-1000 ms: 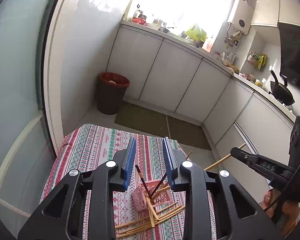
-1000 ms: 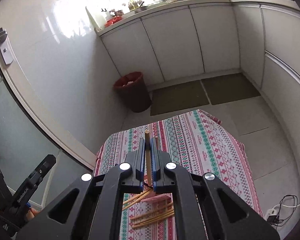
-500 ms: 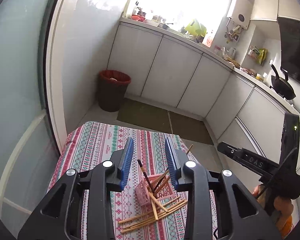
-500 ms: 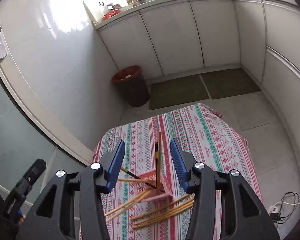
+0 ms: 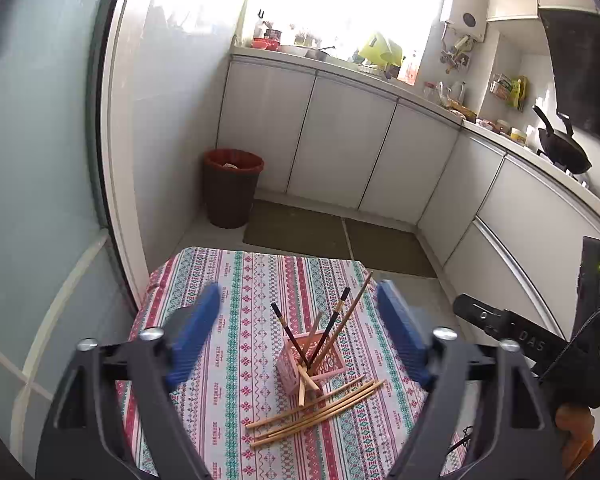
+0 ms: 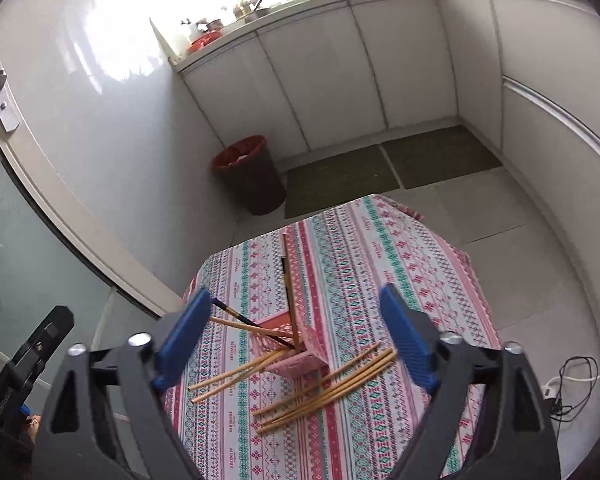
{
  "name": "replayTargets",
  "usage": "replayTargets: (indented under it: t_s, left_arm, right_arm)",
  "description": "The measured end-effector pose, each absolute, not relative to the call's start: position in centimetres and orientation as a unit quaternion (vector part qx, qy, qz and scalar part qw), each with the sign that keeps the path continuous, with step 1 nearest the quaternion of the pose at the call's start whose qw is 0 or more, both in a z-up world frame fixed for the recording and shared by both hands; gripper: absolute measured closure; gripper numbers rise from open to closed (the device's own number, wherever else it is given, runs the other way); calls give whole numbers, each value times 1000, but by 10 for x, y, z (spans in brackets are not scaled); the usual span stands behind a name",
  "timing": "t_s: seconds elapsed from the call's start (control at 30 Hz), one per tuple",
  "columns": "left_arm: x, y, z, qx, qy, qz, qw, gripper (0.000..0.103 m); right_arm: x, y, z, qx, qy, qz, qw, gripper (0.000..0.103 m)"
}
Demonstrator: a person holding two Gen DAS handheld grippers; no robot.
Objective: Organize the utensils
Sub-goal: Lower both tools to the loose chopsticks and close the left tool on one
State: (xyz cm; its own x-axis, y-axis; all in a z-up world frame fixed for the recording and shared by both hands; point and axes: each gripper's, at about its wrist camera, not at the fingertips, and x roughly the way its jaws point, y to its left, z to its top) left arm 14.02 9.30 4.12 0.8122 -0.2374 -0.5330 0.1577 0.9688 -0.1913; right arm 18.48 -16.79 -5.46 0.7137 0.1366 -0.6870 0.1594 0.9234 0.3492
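Worktop (image 5: 236, 280), one: small table under a woven-pattern cloth of red, green and white stripes; it carries every utensil listed here.

Left hand-held gripper (image 5: 298, 334), one: black frame, two ribbed blue pads, jaws spread wide with nothing between them, held above the worktop's near edge and looking down on the holder.

Right hand-held gripper (image 6: 296, 338), one: same build, jaws likewise spread wide and holding nothing, poised above the near edge; its black body also shows at the right of the left wrist view.

Utensil holder (image 5: 314, 362), one: pink plastic, square, perforated lattice walls, standing upright near the middle of the worktop, towards the near edge.

Dark chopsticks (image 5: 290, 334), two: slender black sticks, leaning out of the holder in opposite directions.

Wooden chopsticks in the holder (image 5: 350, 314), about three visible: pale round sticks leaning at different angles; exact count hard to tell.

Loose wooden chopsticks (image 5: 320, 412), about five: lying flat in a rough bundle between the holder and the near edge, with two more leaning against the holder's side.
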Motion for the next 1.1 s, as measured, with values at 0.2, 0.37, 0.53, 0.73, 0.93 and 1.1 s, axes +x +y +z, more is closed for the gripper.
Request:
replayTargets:
  t_s: [0.2, 0.37, 0.53, 0.73, 0.93, 1.1]
  left_arm:
    - [127, 73, 42, -37, 295, -107, 949, 7]
    - [123, 47, 24, 5, 325, -127, 937, 7]
    - [124, 7, -5, 67, 366, -165, 913, 7]
    - [136, -52, -62, 133, 430, -210, 868, 7]
    - [162, -105, -124, 182, 503, -233, 812, 7]
    - [190, -139, -168, 215, 553, -242, 768, 8]
  right_arm:
    - [159, -187, -60, 206, 382, -26, 901, 9]
    - [130, -220, -83, 250, 401, -41, 880, 9]
    - [82, -280, -143, 344, 433, -90, 828, 9]
    - [45, -349, -211, 457, 476, -170, 732, 9]
    - [37, -362, -226, 504, 479, -175, 697, 9]
    - [38, -360, -247, 572, 493, -140, 641, 9]
